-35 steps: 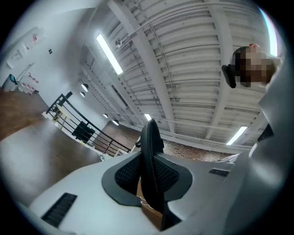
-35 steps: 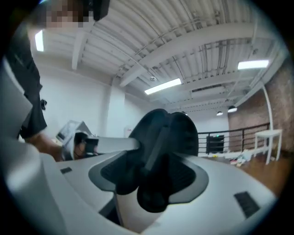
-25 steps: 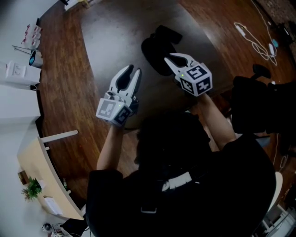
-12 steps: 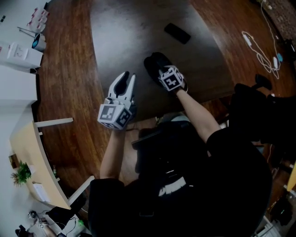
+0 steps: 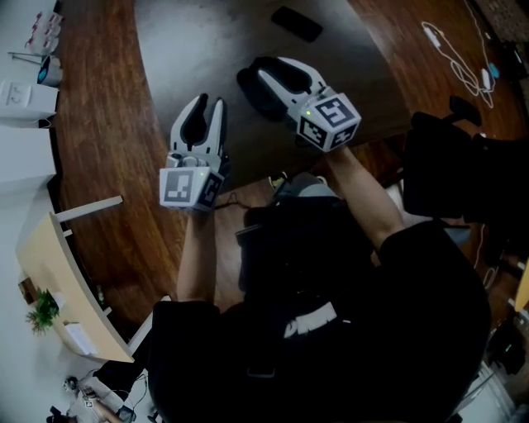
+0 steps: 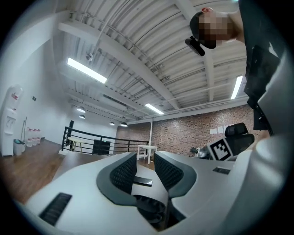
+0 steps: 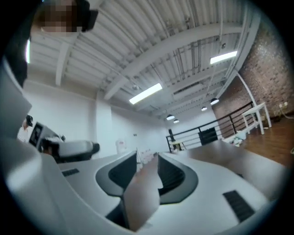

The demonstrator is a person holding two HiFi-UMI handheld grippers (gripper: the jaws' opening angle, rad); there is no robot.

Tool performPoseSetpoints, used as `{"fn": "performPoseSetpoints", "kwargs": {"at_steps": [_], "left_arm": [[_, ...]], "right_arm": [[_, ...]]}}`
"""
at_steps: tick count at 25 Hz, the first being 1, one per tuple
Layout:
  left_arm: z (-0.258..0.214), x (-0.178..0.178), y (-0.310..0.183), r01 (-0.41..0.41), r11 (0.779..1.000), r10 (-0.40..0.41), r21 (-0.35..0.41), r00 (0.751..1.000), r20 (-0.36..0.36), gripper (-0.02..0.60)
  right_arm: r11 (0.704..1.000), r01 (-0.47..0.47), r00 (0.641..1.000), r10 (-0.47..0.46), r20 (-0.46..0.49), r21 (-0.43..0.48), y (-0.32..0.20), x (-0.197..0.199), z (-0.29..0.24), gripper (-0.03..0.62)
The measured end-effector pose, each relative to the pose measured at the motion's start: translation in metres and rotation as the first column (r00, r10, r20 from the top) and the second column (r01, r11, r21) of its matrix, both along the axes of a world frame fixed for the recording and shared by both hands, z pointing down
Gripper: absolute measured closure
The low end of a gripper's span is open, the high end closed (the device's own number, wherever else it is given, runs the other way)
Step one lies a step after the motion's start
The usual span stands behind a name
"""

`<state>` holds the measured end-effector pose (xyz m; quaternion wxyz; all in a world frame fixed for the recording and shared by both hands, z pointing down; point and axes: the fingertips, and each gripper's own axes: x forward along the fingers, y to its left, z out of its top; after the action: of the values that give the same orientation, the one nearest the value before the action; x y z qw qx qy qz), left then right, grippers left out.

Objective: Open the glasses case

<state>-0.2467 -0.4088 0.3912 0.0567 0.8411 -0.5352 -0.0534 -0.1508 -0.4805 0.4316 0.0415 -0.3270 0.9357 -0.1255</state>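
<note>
The black glasses case (image 5: 250, 89) lies shut near the front edge of the dark table (image 5: 207, 49). My right gripper (image 5: 281, 70) hovers at the case's right side, its white fingers over it, and its jaws are opening. In the right gripper view a blurred grey-brown strip fills the gap of the right gripper (image 7: 148, 158); I cannot tell what it is. My left gripper (image 5: 204, 106) hangs left of the case, apart from it. Seen from its own camera, the left gripper (image 6: 144, 156) has a narrow gap with nothing in it.
A flat black object (image 5: 296, 23) lies farther back on the table and also shows as the flat black object (image 6: 141, 182) between the left jaws. A black chair (image 5: 446, 173) stands at the right. White cables (image 5: 455, 58) lie on the wooden floor.
The right gripper dipped down onto the case half a second ago and has come back up and nearer, with its jaws wider. The left gripper shifted slightly.
</note>
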Motion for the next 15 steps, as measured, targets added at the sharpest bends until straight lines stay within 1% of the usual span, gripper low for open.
{"fn": "performPoseSetpoints", "kwargs": {"at_steps": [1,2,3,4,5,7,8,10,11,13,15], "left_arm": [[-0.006,0.006,0.001,0.002,1.000,-0.003,0.029,1.000,0.017,0.463],[-0.015,0.012,0.004,0.002,0.998,-0.004,0.061,1.000,0.026,0.463],[-0.022,0.021,0.008,-0.004,0.996,0.001,0.090,0.999,0.040,0.467],[-0.029,0.030,0.013,-0.018,0.993,0.010,0.113,0.998,0.064,0.507],[-0.033,0.041,0.020,-0.036,0.991,0.025,0.125,0.995,0.094,0.581],[-0.036,0.063,0.033,-0.076,0.990,0.059,0.118,0.988,0.146,0.581],[-0.038,0.073,0.040,-0.088,0.990,0.070,0.110,0.985,0.159,0.581],[-0.040,0.090,0.055,-0.095,0.991,0.079,0.097,0.984,0.159,0.581],[-0.042,0.098,0.063,-0.094,0.991,0.079,0.094,0.986,0.149,0.581],[-0.047,0.114,0.082,-0.088,0.991,0.076,0.096,0.989,0.124,0.581],[-0.051,0.130,0.106,-0.082,0.992,0.073,0.100,0.993,0.095,0.581]], "right_arm": [[0.999,0.020,0.998,-0.022,0.055,0.048,0.011,0.005,-0.024,0.476],[0.995,0.032,0.995,-0.041,0.089,0.097,0.022,0.010,-0.044,0.513],[0.989,0.038,0.993,-0.054,0.106,0.146,0.034,0.015,-0.061,0.525],[0.981,0.041,0.992,-0.063,0.113,0.192,0.046,0.021,-0.075,0.570],[0.971,0.042,0.991,-0.070,0.114,0.234,0.059,0.026,-0.086,0.591],[0.951,0.040,0.993,-0.071,0.092,0.306,0.083,0.036,-0.102,0.591],[0.943,0.034,0.996,-0.061,0.072,0.333,0.094,0.041,-0.107,0.591],[0.934,0.016,0.998,-0.037,0.052,0.356,0.115,0.055,-0.112,0.591],[0.936,0.006,0.998,-0.031,0.063,0.352,0.125,0.063,-0.114,0.591],[0.945,-0.001,0.992,-0.041,0.120,0.328,0.148,0.080,-0.119,0.591],[0.950,0.019,0.982,-0.076,0.172,0.310,0.178,0.095,-0.123,0.592]]}}
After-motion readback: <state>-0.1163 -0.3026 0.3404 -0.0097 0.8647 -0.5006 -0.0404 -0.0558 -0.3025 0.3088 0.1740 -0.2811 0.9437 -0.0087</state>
